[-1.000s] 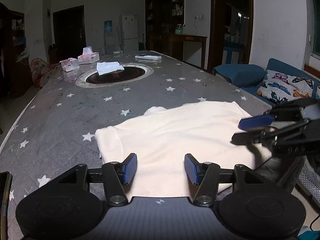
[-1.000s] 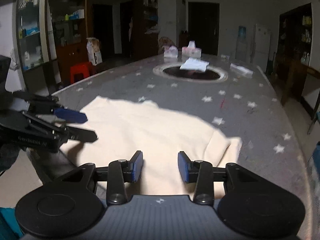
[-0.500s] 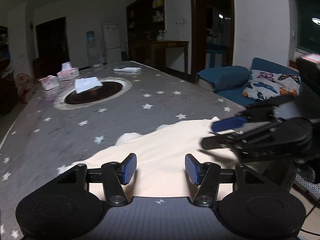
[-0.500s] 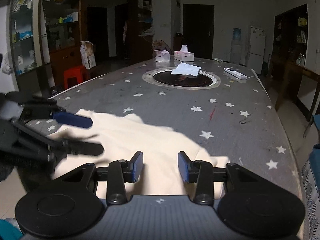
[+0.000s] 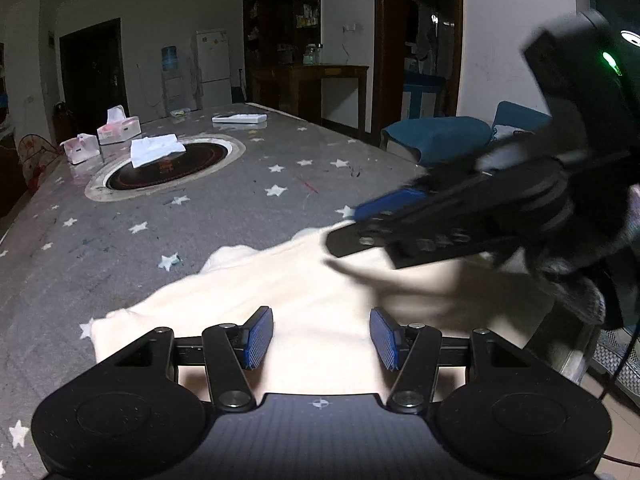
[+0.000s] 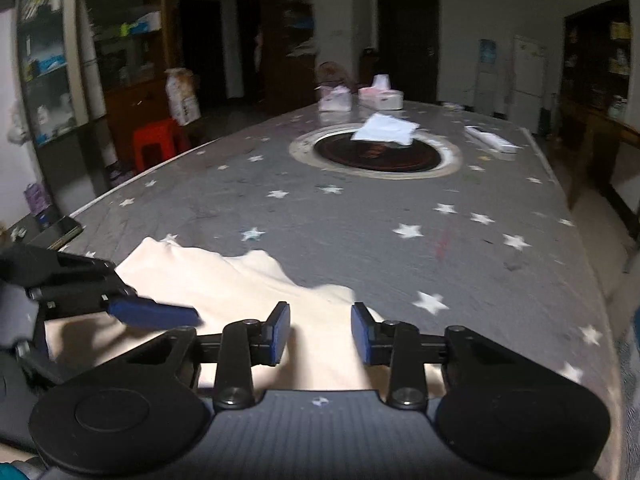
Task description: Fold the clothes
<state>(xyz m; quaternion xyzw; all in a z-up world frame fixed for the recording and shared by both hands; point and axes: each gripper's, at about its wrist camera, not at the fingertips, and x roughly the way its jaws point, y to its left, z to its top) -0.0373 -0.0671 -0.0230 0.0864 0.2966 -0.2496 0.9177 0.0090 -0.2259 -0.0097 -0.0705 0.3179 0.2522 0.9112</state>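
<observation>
Both jaw pairs stand apart w/ nothing between them — our left gripper (image 5: 321, 335) and right gripper (image 6: 320, 332) hang just above the cream garment (image 5: 304, 300), which lies directly under and ahead of the pads, spread on the near part of the star-print table (image 5: 224, 216). Beyond the jaws, well apart: a round inset plate (image 6: 380, 152), tissue boxes (image 5: 119, 126). Cloth looks soft, light, limp; we judge it'll sag and bunch if pinched mid-panel — better to take it at a hem or corner, e.g. the rumpled far edge (image 6: 256, 258), one gripper per side.
</observation>
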